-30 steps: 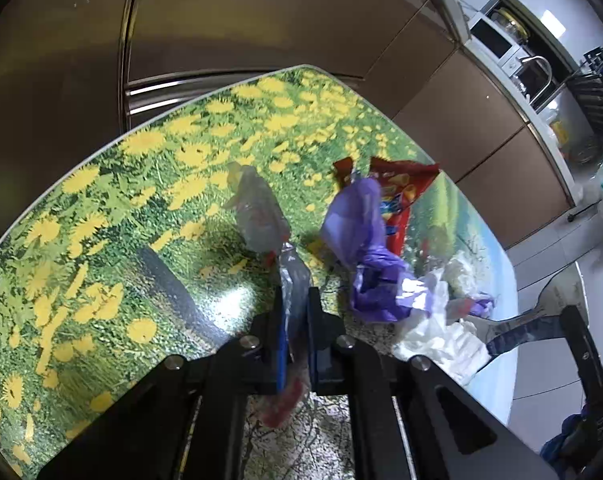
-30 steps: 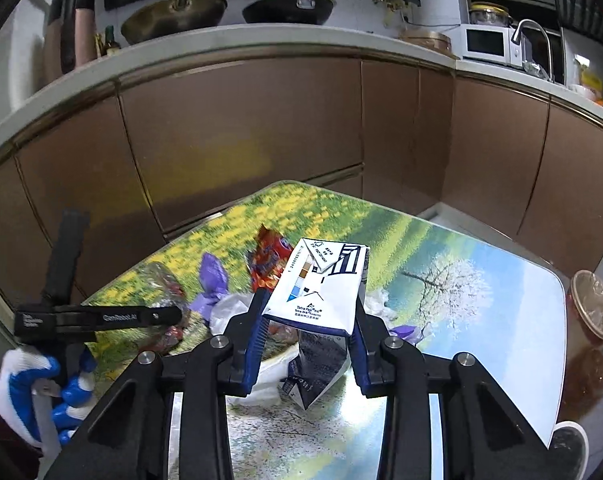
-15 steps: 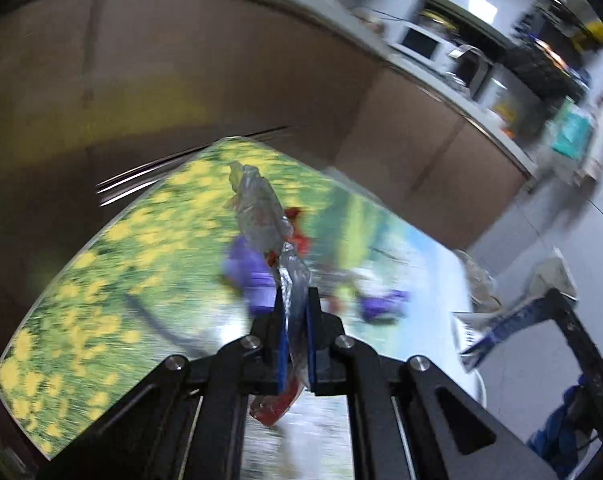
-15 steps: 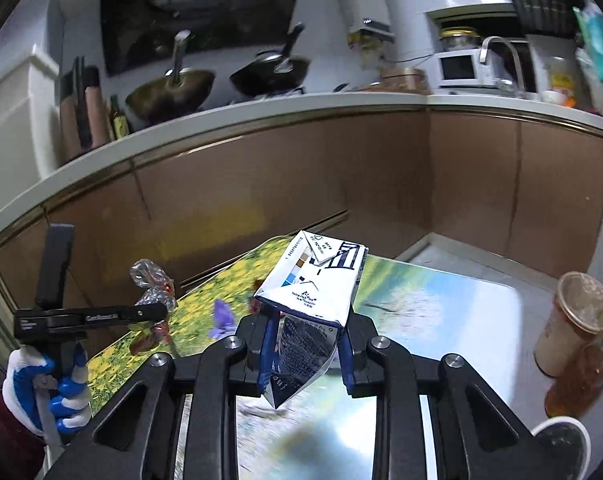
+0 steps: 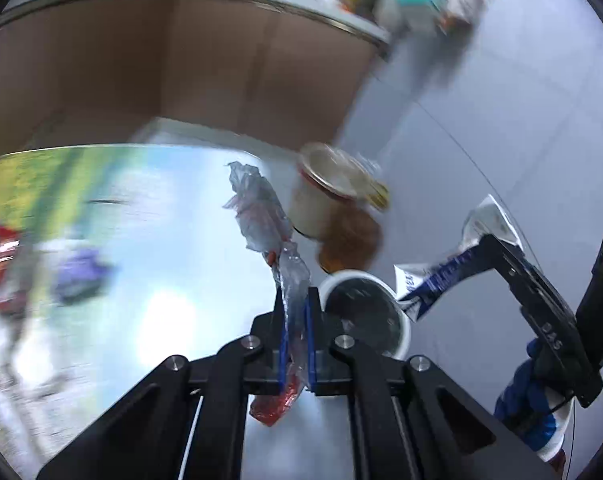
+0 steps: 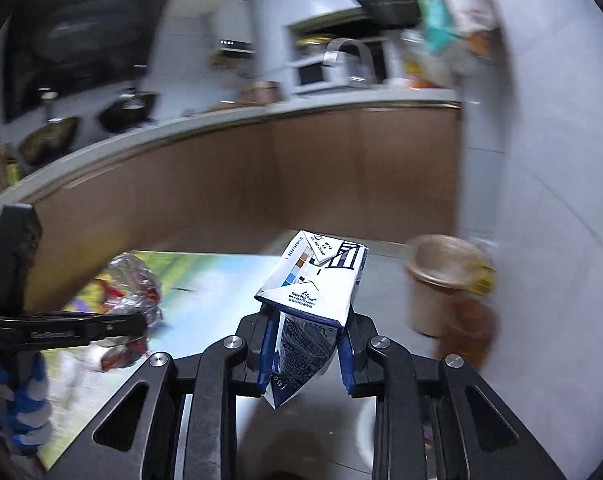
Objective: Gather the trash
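Both grippers loaded, held above the table edge

The left gripper [image 5: 296, 332] pinches a crumpled clear wrapper [image 5: 267, 224]; the right gripper [image 6: 307, 350] clamps a flattened milk carton [image 6: 313, 284]. A white bin [image 5: 365, 316] sits at the wrapper's 3 o'clock, a blurred paper cup [image 5: 325, 200] at 1 o'clock, and the printed table [image 5: 121, 248] at 9 o'clock.

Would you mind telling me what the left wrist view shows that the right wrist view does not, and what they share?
Only the left wrist view shows the white bin with its dark inside, just right of the left gripper, and blurred purple and red trash left on the table.

Only the right wrist view shows the stove pans and microwave on the counter.

Both show the clear plastic wrapper pinched in the left gripper, the milk carton clamped in the right gripper, and the lidded cup beyond the table.
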### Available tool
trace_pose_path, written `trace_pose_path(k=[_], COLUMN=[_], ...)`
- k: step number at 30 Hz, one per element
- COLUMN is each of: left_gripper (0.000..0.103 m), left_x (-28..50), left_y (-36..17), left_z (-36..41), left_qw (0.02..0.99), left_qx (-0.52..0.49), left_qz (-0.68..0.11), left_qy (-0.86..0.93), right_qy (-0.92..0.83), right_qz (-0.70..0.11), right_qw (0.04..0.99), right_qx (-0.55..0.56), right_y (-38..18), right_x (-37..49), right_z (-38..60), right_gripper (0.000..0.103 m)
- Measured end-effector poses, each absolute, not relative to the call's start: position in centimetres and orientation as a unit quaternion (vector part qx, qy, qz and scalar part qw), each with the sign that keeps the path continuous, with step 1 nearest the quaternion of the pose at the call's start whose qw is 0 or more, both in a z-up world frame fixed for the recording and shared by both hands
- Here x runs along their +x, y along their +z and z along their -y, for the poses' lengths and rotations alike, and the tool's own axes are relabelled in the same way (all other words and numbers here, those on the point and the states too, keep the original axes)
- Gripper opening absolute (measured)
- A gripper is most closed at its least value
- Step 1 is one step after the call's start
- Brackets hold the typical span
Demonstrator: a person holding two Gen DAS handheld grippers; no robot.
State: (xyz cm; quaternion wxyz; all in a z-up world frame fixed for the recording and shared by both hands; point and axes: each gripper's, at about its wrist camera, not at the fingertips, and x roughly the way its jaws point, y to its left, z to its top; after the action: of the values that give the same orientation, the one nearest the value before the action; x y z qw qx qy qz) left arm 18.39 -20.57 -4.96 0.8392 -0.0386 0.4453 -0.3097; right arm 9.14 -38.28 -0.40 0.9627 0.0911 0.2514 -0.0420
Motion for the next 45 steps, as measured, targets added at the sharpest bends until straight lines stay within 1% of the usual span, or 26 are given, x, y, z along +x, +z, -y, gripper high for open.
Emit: trace_pose_path(k=[5, 8, 10, 13, 14, 16, 17, 18, 19, 20, 22, 23, 26, 30, 36, 42, 43, 45], left_gripper=[0.007, 0.007, 0.01, 0.01, 0.012, 0.021, 0.031, 0.038, 0.04, 0.04, 0.04, 0.04, 0.04, 0.04, 0.04, 0.04, 0.041, 0.045], left_x=[18.8, 19.1, 19.5, 20.0, 20.0, 20.5, 20.8, 21.0, 21.2, 21.4, 21.8, 21.8, 21.6, 21.3, 19.9, 18.7, 18.5, 18.1], left_y=[-8.4, -10.2, -11.5, -13.4, -14.0, -15.2, -15.7, -16.2, -16.5, -16.8, -16.9, -16.7, -15.9, -14.3, -10.4, -6.6, -6.1, -5.1], left_z=[30.5, 35.3, 37.8, 40.5, 40.6, 41.7, 41.9, 42.1, 42.3, 42.5, 42.7, 42.7, 42.2, 41.1, 37.2, 31.5, 30.3, 28.0], left_qw=[0.8, 0.786, 0.777, 0.768, 0.765, 0.757, 0.755, 0.756, 0.756, 0.754, 0.752, 0.752, 0.757, 0.771, 0.801, 0.831, 0.835, 0.845], left_qx=[0.001, 0.024, 0.034, 0.044, 0.044, 0.039, 0.037, 0.034, 0.031, 0.027, 0.019, 0.016, 0.012, 0.01, -0.003, -0.019, -0.022, -0.025], left_qz=[-0.485, -0.499, -0.509, -0.52, -0.523, -0.534, -0.537, -0.537, -0.538, -0.54, -0.542, -0.541, -0.531, -0.511, -0.474, -0.439, -0.433, -0.42], left_qy=[-0.353, -0.365, -0.369, -0.372, -0.372, -0.374, -0.374, -0.373, -0.372, -0.373, -0.376, -0.377, -0.381, -0.379, -0.365, -0.341, -0.339, -0.331], right_qy=[-0.107, -0.13, -0.141, -0.154, -0.155, -0.158, -0.16, -0.16, -0.161, -0.162, -0.164, -0.165, -0.167, -0.162, -0.137, -0.096, -0.089, -0.075], right_qz=[-0.29, -0.313, -0.327, -0.342, -0.346, -0.352, -0.355, -0.359, -0.361, -0.362, -0.366, -0.367, -0.365, -0.354, -0.323, -0.295, -0.291, -0.283], right_qw=[0.945, 0.933, 0.925, 0.916, 0.914, 0.91, 0.908, 0.906, 0.905, 0.903, 0.901, 0.9, 0.9, 0.906, 0.926, 0.944, 0.946, 0.951], right_qx=[0.104, 0.121, 0.132, 0.14, 0.144, 0.152, 0.154, 0.159, 0.161, 0.163, 0.166, 0.167, 0.168, 0.165, 0.138, 0.113, 0.11, 0.102], right_y=[-4.7, -7.6, -9.5, -11.6, -12.2, -13.3, -13.9, -14.4, -15.0, -15.4, -16.0, -16.1, -16.0, -14.6, -9.9, -5.3, -4.6, -3.1], right_x=[9.5, 10.3, 11.0, 11.9, 12.1, 12.7, 12.7, 13.1, 13.0, 13.2, 13.5, 13.5, 13.4, 12.9, 11.3, 10.5, 10.4, 10.2], right_z=[43.6, 46.2, 47.6, 49.0, 49.5, 50.5, 50.7, 51.2, 51.8, 52.1, 52.7, 52.9, 53.0, 52.4, 49.0, 44.6, 43.8, 42.1], right_gripper=[0.026, 0.026, 0.027, 0.027, 0.028, 0.028, 0.028, 0.029, 0.033, 0.04, 0.044, 0.044, 0.048, 0.048, 0.048, 0.048, 0.048, 0.048])
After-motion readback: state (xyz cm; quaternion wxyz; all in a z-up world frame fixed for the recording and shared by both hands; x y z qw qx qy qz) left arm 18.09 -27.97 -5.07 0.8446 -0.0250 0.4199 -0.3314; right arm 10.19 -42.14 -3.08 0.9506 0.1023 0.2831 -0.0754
